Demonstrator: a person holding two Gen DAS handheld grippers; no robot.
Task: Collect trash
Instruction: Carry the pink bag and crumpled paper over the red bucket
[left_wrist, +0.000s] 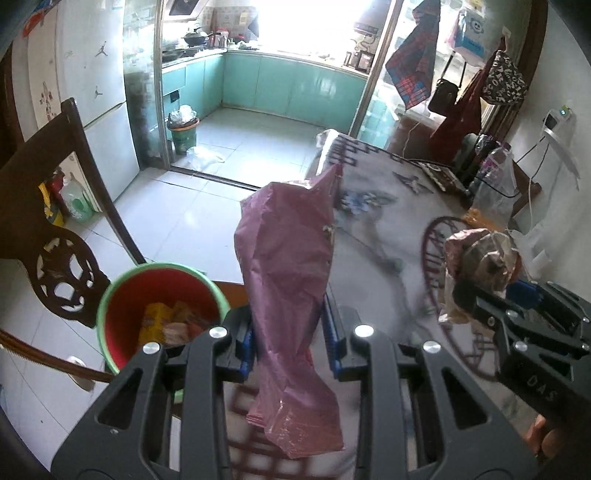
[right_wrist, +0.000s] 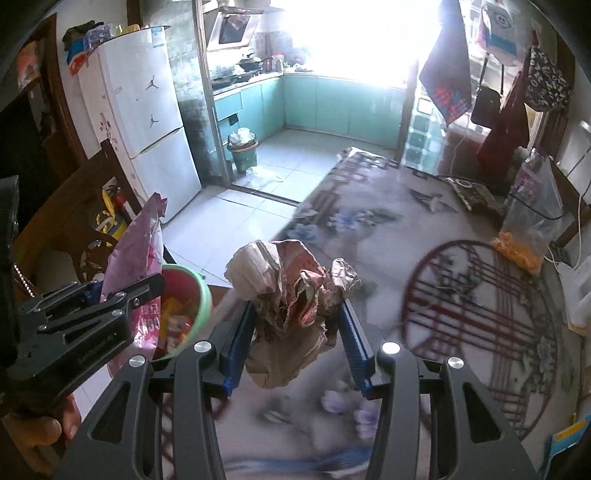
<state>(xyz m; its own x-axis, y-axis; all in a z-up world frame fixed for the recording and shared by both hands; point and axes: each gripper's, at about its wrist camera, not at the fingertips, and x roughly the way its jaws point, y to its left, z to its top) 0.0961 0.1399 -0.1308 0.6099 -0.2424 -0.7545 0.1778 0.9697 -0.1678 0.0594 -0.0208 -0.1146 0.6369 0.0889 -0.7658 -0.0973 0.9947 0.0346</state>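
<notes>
My left gripper (left_wrist: 291, 332) is shut on a pink plastic bag (left_wrist: 291, 280) and holds it upright over the table's left edge; the bag also shows in the right wrist view (right_wrist: 138, 251). My right gripper (right_wrist: 295, 325) is shut on a crumpled wad of brown and red paper (right_wrist: 291, 291), held above the table; the wad also shows in the left wrist view (left_wrist: 480, 258). A red bucket with a green rim (left_wrist: 159, 306) sits on a chair seat left of the table and holds several wrappers. It also shows in the right wrist view (right_wrist: 192, 306).
The table has a patterned cloth (right_wrist: 424, 266). A clear bag of orange snacks (right_wrist: 532, 225) stands at its right side. A dark wooden chair back (left_wrist: 48, 236) is at the left. A fridge (right_wrist: 147, 122) and a kitchen bin (right_wrist: 243, 147) stand beyond.
</notes>
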